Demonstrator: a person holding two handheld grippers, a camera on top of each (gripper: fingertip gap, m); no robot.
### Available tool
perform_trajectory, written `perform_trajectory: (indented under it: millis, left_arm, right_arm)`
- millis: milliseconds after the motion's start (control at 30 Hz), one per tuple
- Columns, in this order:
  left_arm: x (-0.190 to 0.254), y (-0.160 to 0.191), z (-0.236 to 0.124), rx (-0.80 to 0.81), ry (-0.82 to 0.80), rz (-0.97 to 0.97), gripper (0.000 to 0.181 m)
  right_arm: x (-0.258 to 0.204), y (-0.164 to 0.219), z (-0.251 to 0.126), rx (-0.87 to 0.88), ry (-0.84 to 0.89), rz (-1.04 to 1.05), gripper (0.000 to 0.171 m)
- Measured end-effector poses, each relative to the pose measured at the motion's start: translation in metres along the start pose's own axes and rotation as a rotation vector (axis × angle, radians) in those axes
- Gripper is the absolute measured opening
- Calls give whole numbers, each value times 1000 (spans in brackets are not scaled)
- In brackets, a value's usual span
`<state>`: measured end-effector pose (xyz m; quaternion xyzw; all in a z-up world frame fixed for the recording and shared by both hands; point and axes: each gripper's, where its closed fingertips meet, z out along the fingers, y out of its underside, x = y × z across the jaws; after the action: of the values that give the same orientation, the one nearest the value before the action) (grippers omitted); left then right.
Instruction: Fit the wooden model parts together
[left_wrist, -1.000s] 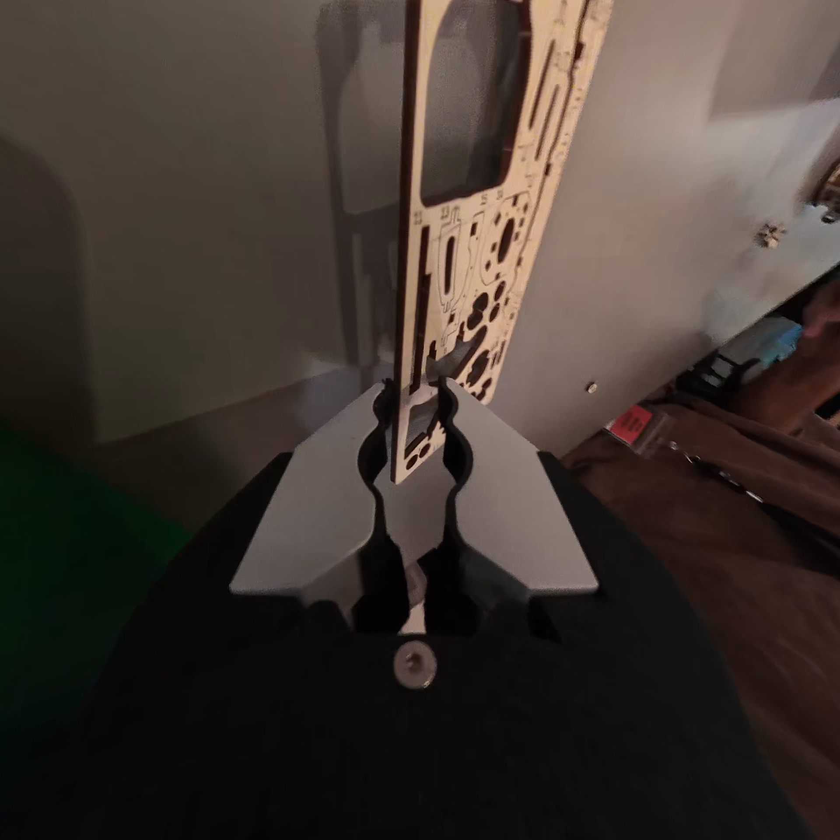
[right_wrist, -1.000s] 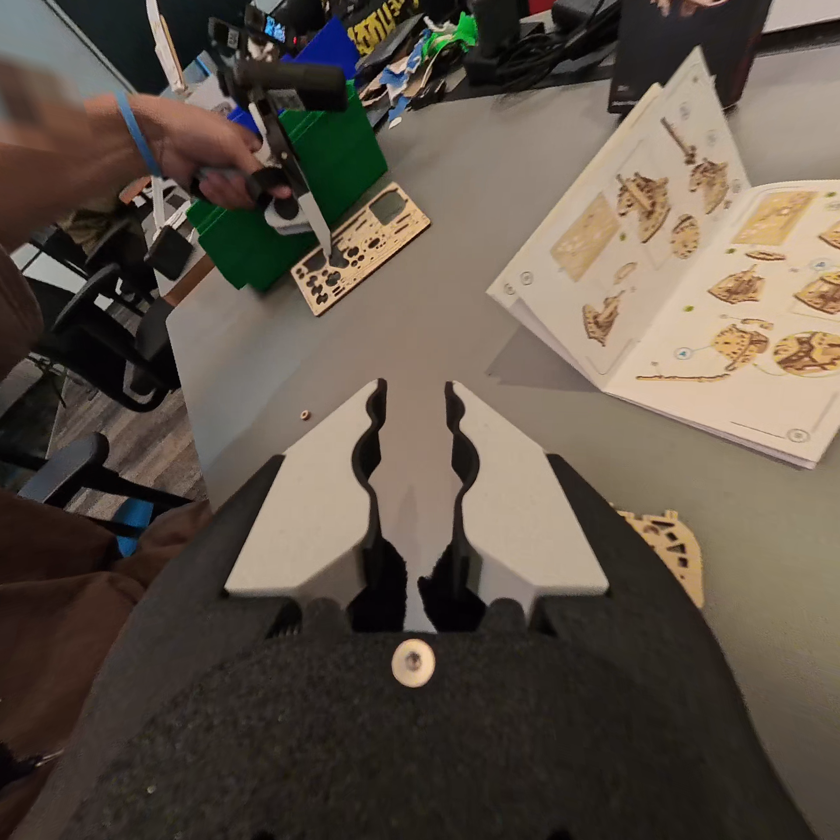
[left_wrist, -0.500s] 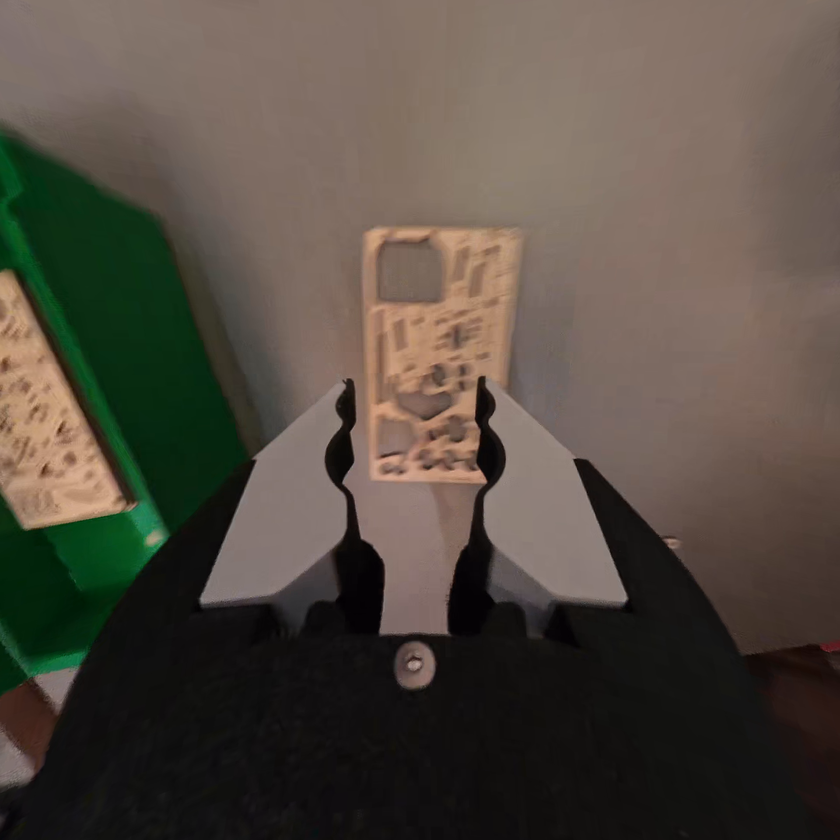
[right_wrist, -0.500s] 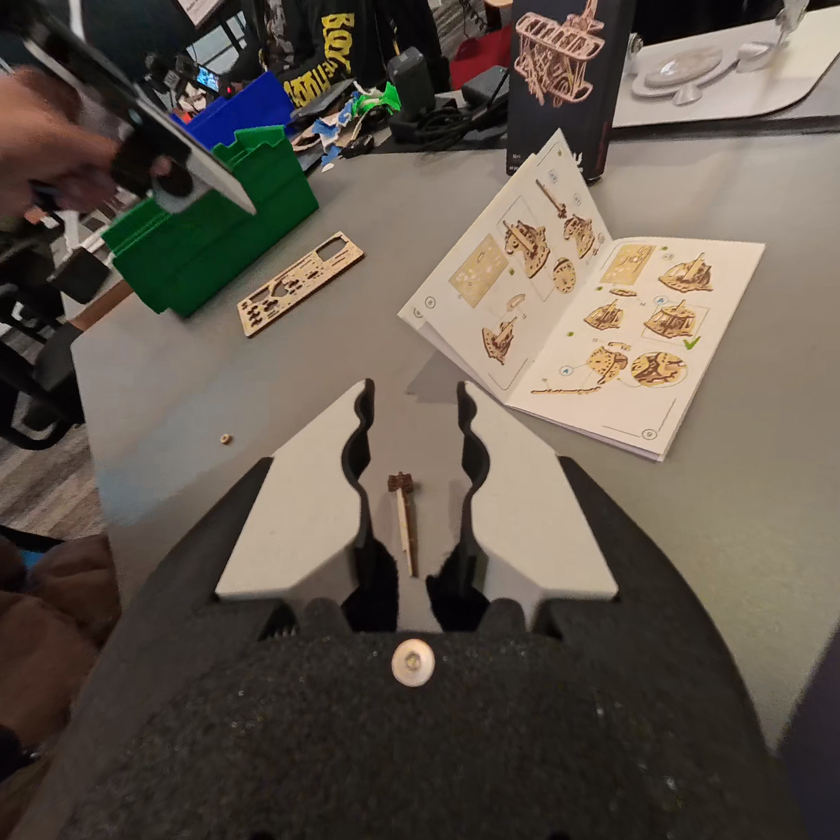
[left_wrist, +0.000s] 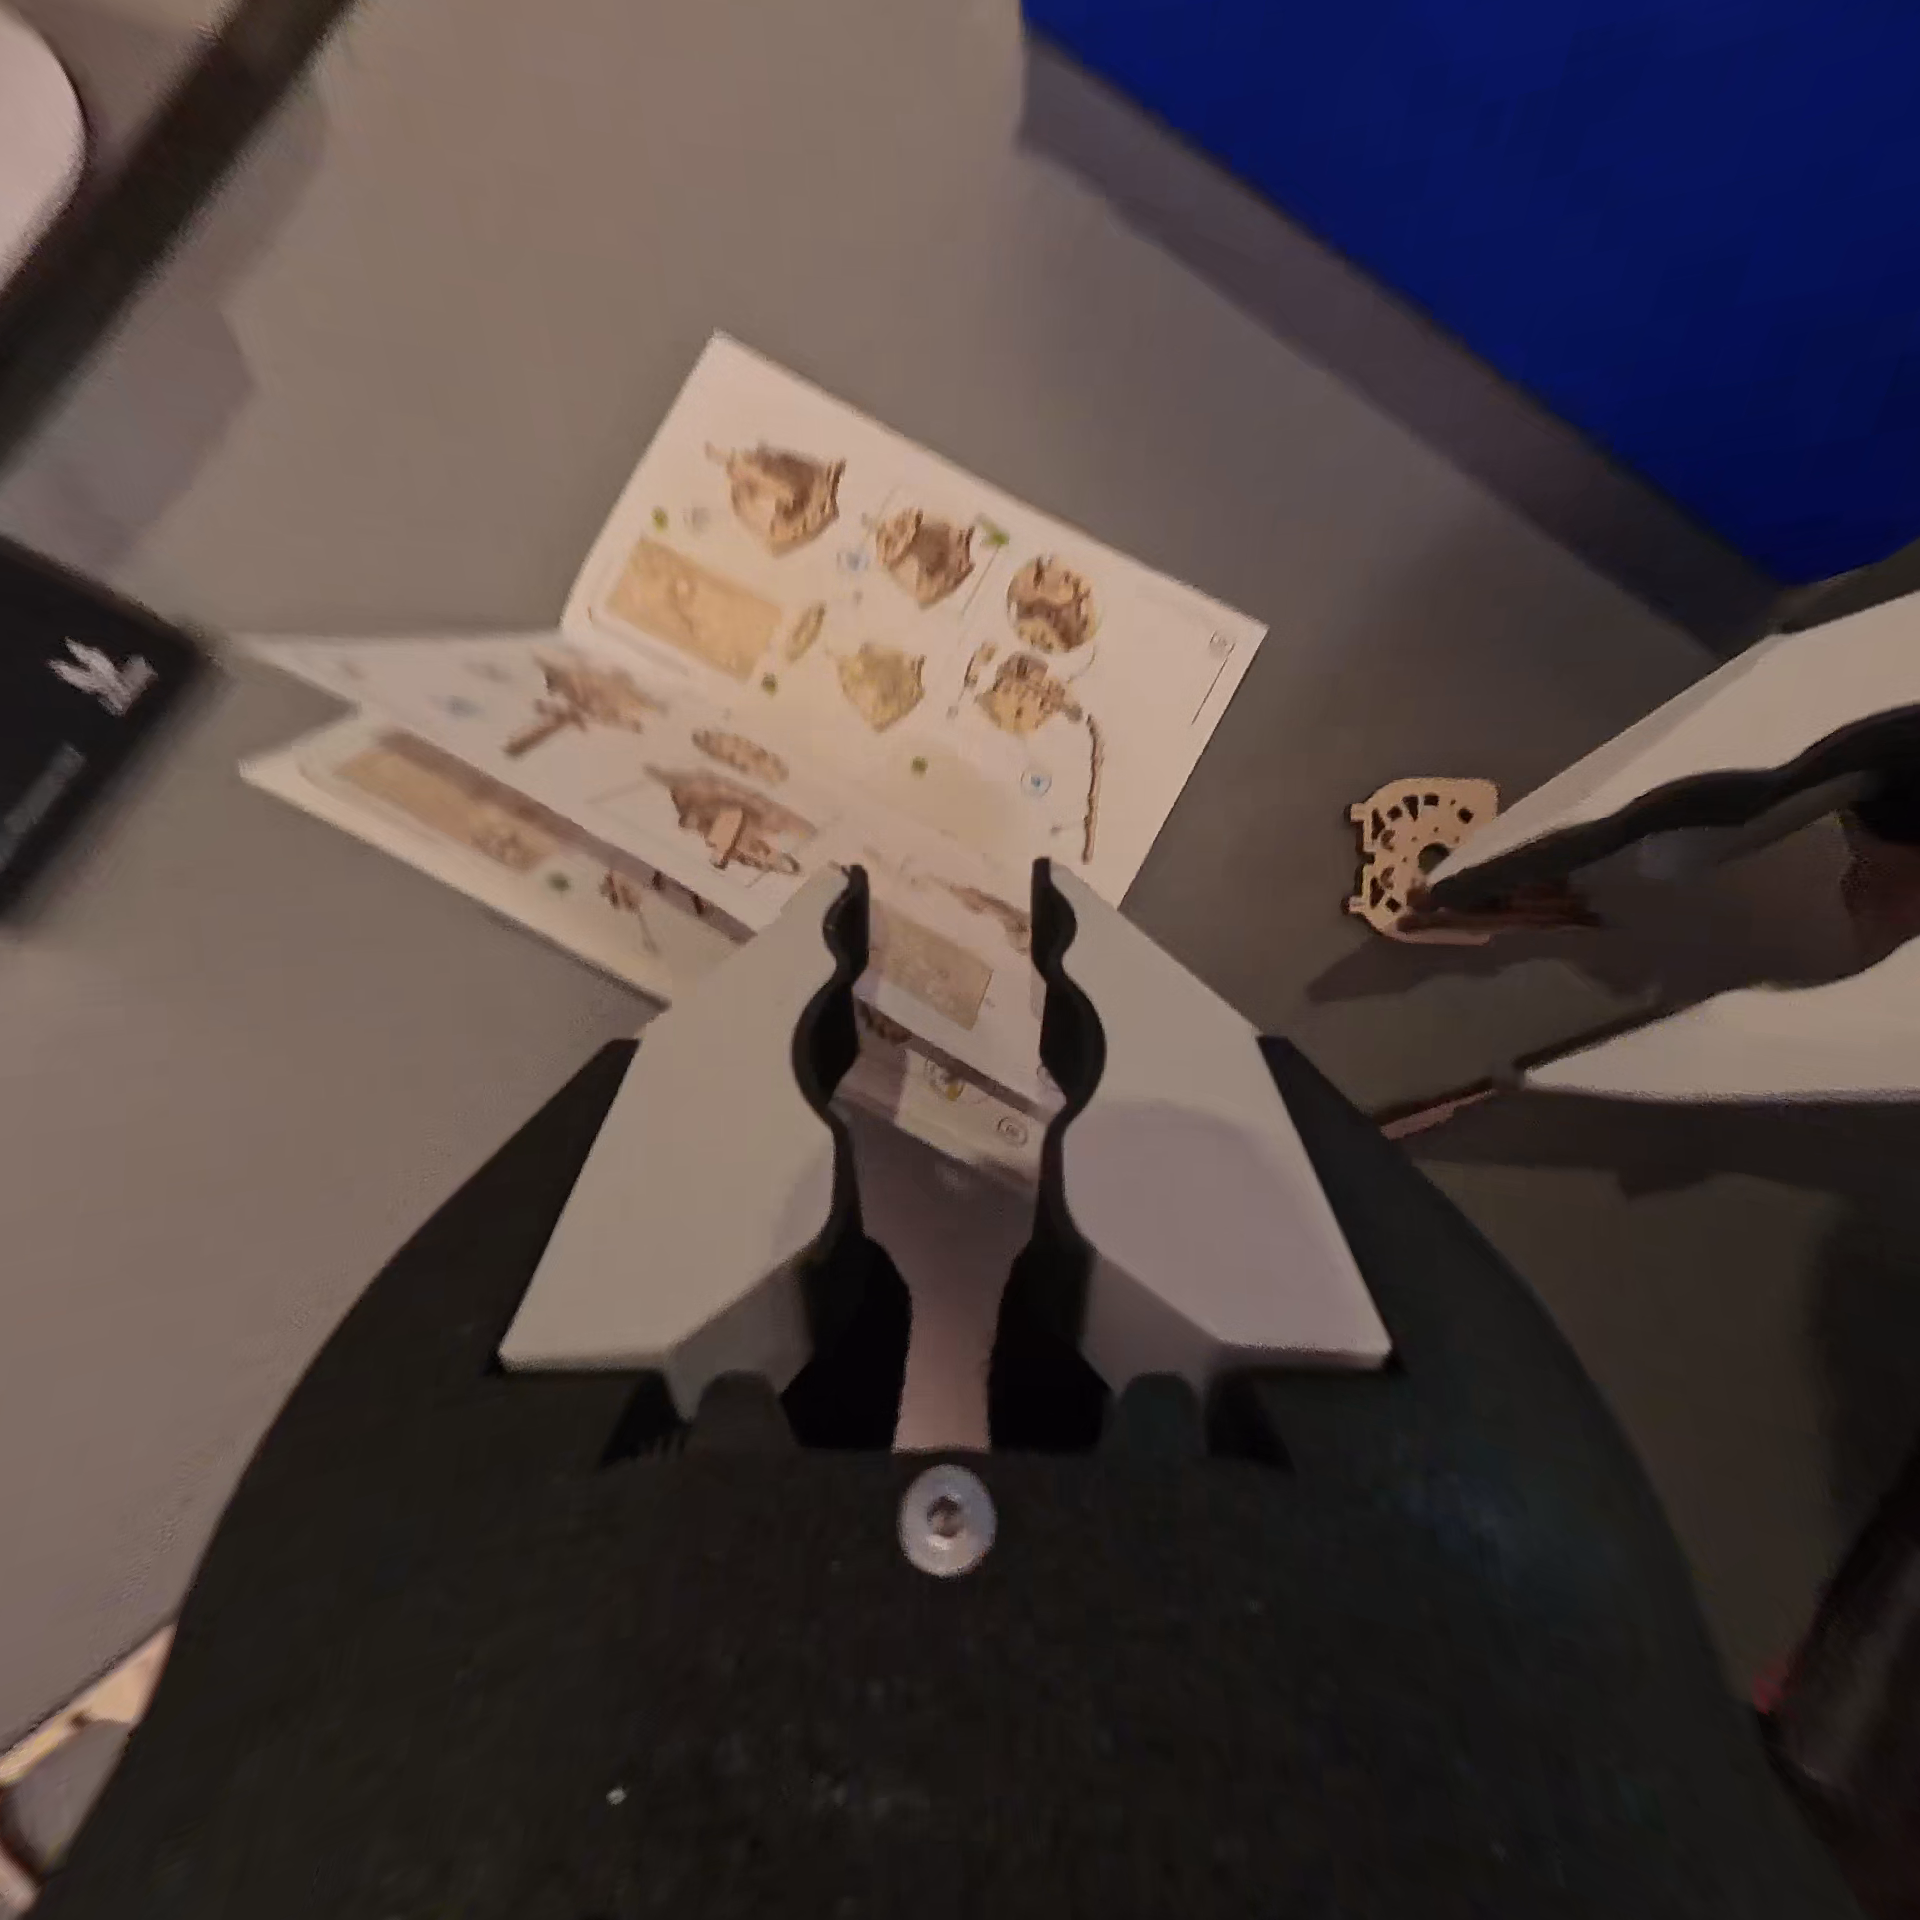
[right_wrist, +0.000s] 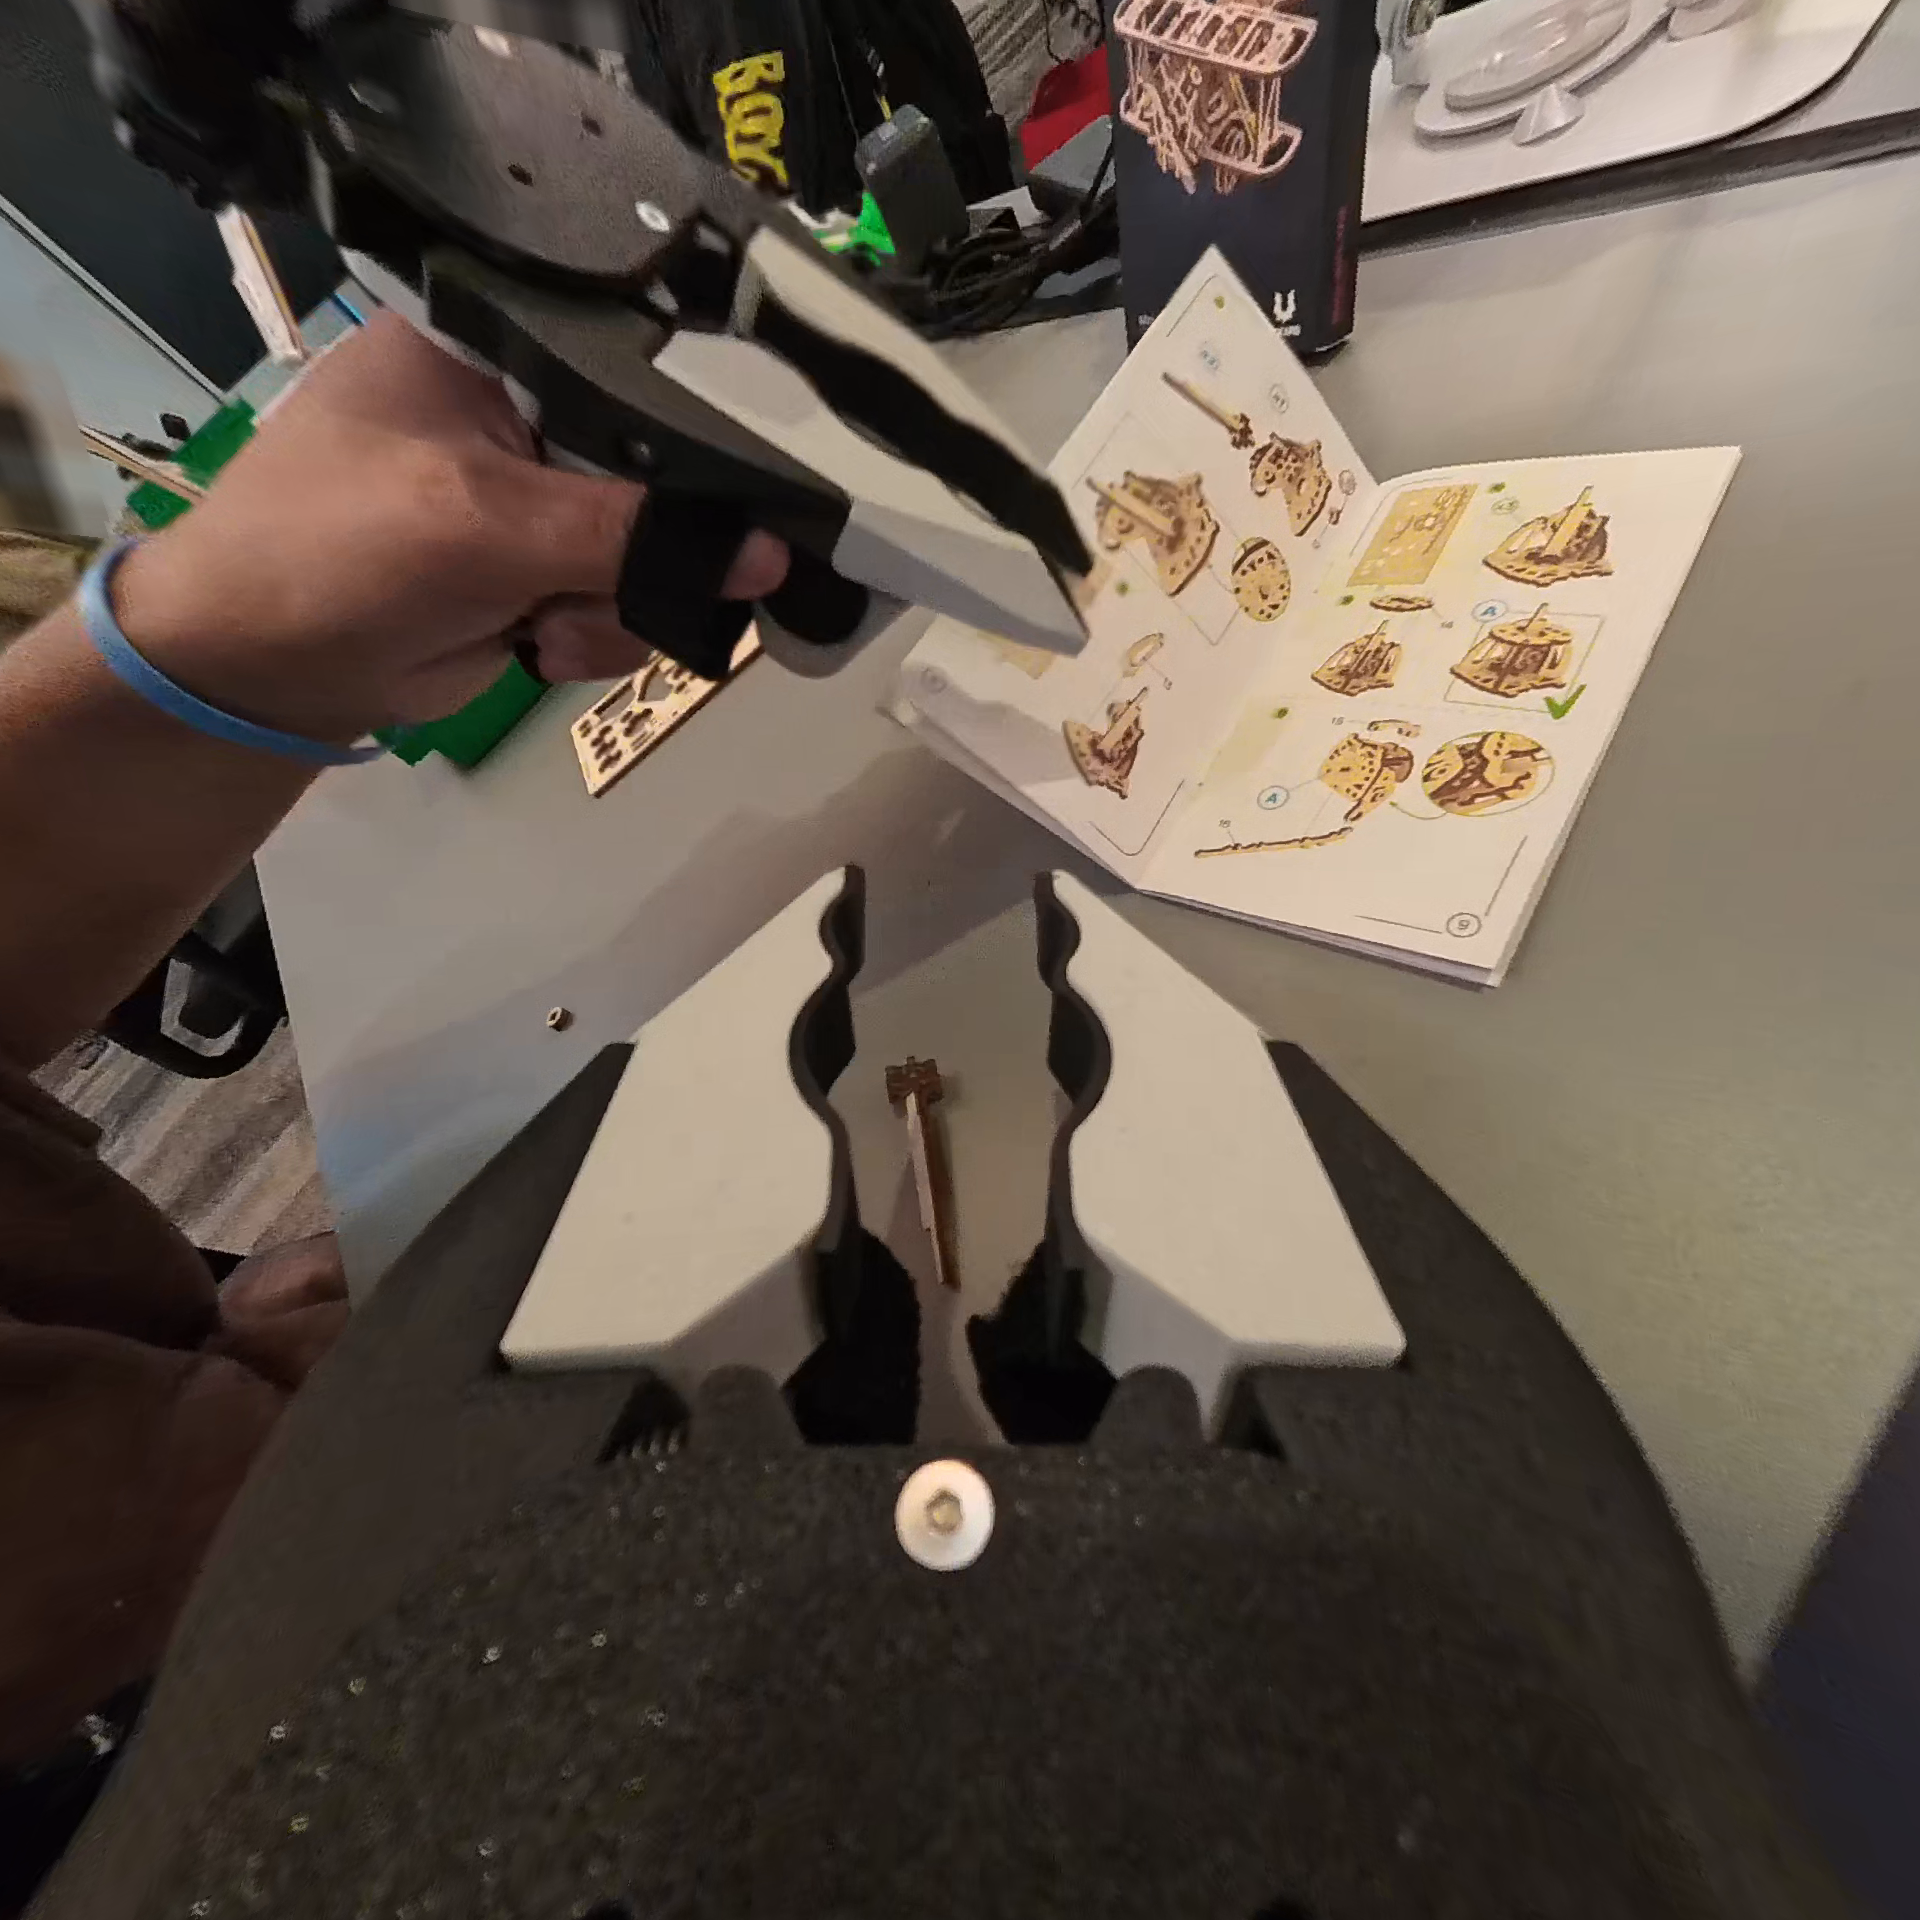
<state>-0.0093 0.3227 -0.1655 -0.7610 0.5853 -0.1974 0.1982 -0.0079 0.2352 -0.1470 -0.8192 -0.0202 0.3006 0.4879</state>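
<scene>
Left gripper (left_wrist: 945, 883): jaws spread, nothing between them. It hangs above the grey table (left_wrist: 312, 1091), its fingertips over the near edge of the open instruction booklet (left_wrist: 790, 707). In the right wrist view the same gripper (right_wrist: 1075, 597) shows at upper left, held by a hand (right_wrist: 384, 551) with a blue wristband (right_wrist: 156, 675), tips pointing down at the left page of the booklet (right_wrist: 1351, 665).

Right gripper (right_wrist: 945, 894): jaws spread, holding nothing. A small wooden pin (right_wrist: 925, 1164), thin shaft with a dark toothed head at its far end, lies flat on the table (right_wrist: 1662, 1039) in the gap between the two fingers, touching neither as far as I can tell. In the left wrist view the right gripper (left_wrist: 1444, 883) enters from the right edge, tips down at the table.

Other wooden parts:
- A rounded flat cut-out piece (left_wrist: 1403, 852) lies on the table right of the booklet, just beside the right gripper's tips; contact cannot be judged, view is blurred.
- A laser-cut wooden sheet (right_wrist: 655, 707) lies flat at far left, partly hidden behind the hand, next to a green bin (right_wrist: 468, 717).
- A tiny ring-like bit (right_wrist: 559, 1017) sits alone on the table, left of the right gripper.

Surroundings: dark product box (right_wrist: 1236, 156) stands upright at the far side behind the booklet, a tangle of cables and clutter to its left. A blue surface (left_wrist: 1558, 208) fills the upper right of the left wrist view.
</scene>
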Motion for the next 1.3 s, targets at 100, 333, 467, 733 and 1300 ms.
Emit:
perform_trajectory:
  millis: [100,333,467,733,1300]
  left_arm:
    - [-7,17,2,-8,42,-79,29]
    - [-19,40,3,-37,20,-100,29]
    - [-18,44,6,-38,28,-100,29]
    - [-15,48,8,-38,24,-98,29]
    - [-15,55,9,-59,3,-99,29]
  right_arm:
    - [-2,3,3,-11,-18,29,32]
    - [-7,12,10,-56,-23,15,32]
    - [1,17,9,-82,11,2,31]
    - [3,11,4,-56,16,10,31]
    - [0,11,3,-59,7,18,31]
